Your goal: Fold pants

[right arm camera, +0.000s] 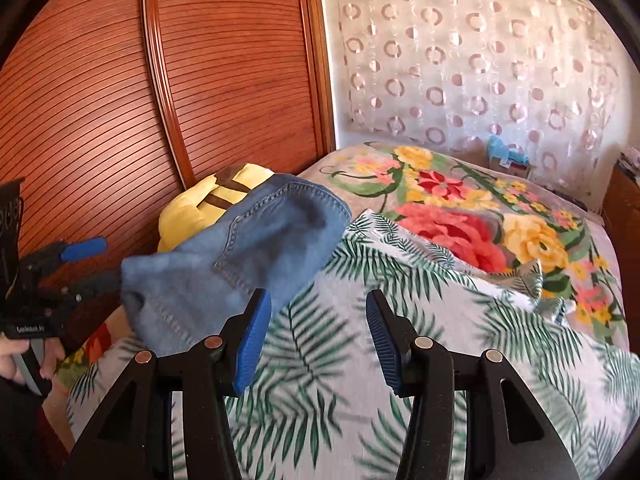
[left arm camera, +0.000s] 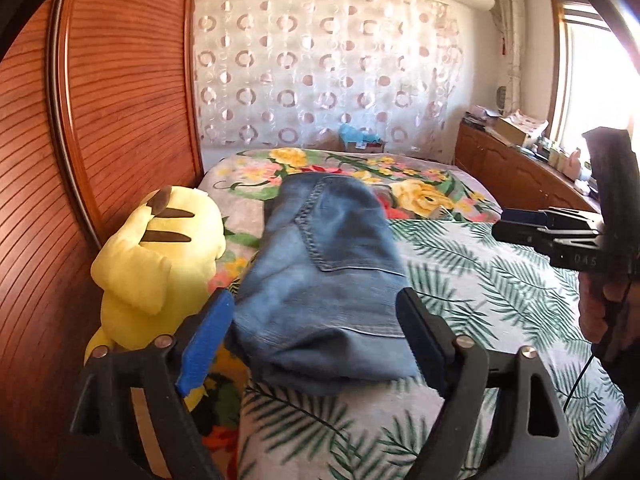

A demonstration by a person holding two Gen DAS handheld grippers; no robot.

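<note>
The blue jeans (left arm camera: 320, 264) lie as a folded bundle on the bed, back pocket facing up, next to a yellow plush toy. My left gripper (left arm camera: 314, 298) is open, its fingers standing wide at either side of the bundle's near end; I see no pad pressing on the cloth. In the right wrist view the jeans (right arm camera: 240, 248) sit to the upper left, and the left gripper (right arm camera: 100, 264) shows at the left edge with a hand on its handle. My right gripper (right arm camera: 317, 298) is open over the leaf-print sheet with nothing between its pads. The right gripper (left arm camera: 520, 224) also shows at the left wrist view's right edge.
A yellow plush toy (left arm camera: 160, 248) leans against the ribbed wooden wardrobe door (left arm camera: 120, 100) on the left. The bed carries a leaf-print sheet (left arm camera: 480, 288) over a floral blanket (left arm camera: 420, 192). Behind hangs a curtain (left arm camera: 320, 72). A low wooden cabinet (left arm camera: 512, 168) with clutter stands at right.
</note>
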